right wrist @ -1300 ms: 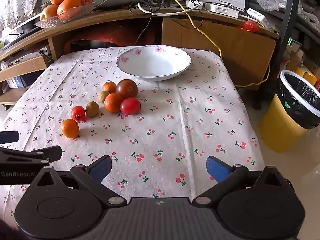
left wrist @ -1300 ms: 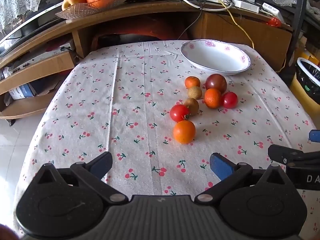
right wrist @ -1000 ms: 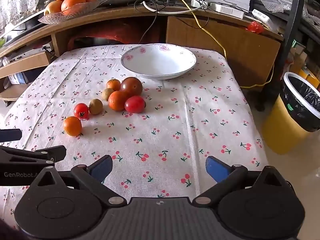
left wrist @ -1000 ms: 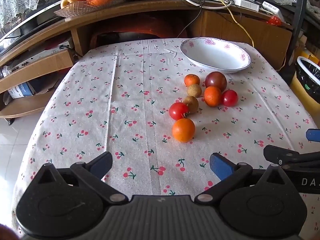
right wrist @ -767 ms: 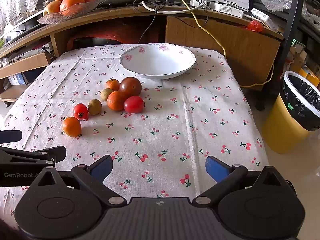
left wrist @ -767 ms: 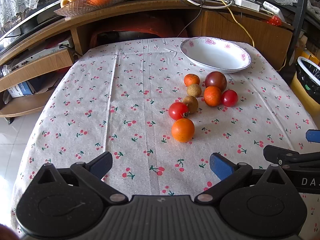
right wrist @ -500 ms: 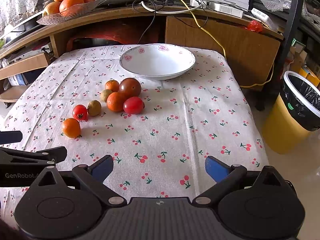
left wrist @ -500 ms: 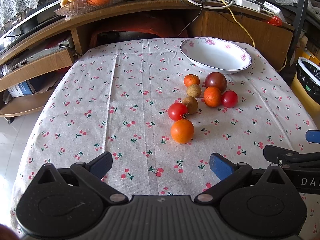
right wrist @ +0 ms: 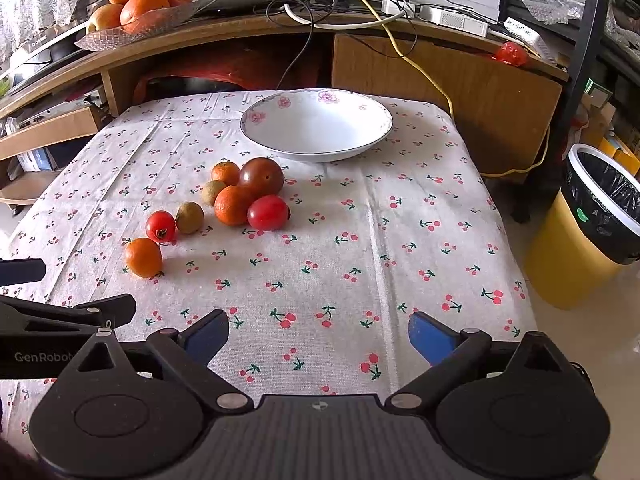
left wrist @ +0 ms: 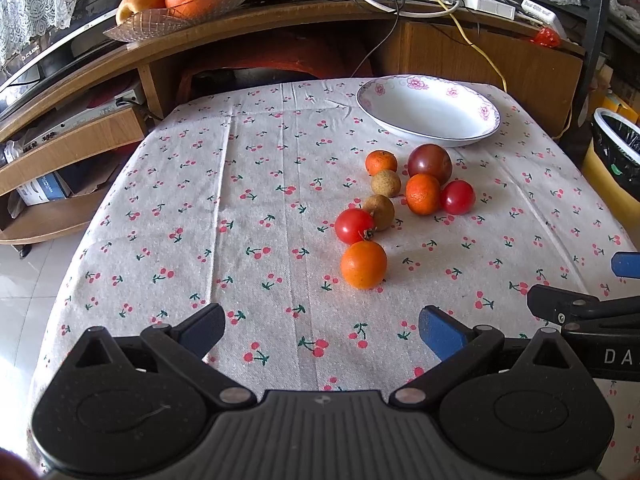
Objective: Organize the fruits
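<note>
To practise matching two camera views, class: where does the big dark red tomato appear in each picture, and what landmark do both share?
Left wrist: dark tomato right of centre, upper half, just below the bowl.
Right wrist: dark tomato left of centre, below the bowl.
Shared landmark: the white flowered bowl.

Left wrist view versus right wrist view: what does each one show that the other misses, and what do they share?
Only the left wrist view shows the left gripper head-on, open over the cloth. Only the right wrist view shows the right gripper head-on, also open, and the whole yellow bin beside the table. Both share the white bowl, with no fruit in it, the seven loose fruits on the cherry-print tablecloth, and the glass fruit dish on the desk.
</note>
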Demonstrator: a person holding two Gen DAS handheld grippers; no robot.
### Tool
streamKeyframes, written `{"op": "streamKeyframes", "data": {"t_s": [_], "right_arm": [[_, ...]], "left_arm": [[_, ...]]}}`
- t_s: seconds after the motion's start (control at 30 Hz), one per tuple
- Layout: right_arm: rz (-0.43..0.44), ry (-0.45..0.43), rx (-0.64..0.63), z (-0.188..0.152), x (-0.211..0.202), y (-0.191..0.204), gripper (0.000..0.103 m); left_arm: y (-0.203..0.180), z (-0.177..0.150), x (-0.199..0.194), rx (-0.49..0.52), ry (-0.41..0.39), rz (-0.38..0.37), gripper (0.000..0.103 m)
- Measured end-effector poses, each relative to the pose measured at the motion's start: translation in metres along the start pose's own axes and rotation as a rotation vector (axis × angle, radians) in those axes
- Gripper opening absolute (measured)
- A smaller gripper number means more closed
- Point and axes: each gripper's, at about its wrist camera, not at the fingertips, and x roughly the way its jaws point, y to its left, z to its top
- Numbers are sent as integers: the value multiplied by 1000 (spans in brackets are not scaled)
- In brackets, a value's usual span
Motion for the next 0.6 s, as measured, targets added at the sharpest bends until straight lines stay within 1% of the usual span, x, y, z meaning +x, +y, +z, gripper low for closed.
{"op": "streamKeyframes", "data": {"t_s": [0.27, 0.43, 0.6], "right_arm": [[7, 5, 0, 0, 2, 2, 91], [21, 13, -6, 4, 6, 3, 88], [58, 12, -20, 17, 7, 5, 86]], "left_arm": [[1, 2, 5, -12, 13, -11, 103], [3, 3, 10, -21, 13, -24, 103], [0, 8, 14, 9, 17, -23, 103]]}}
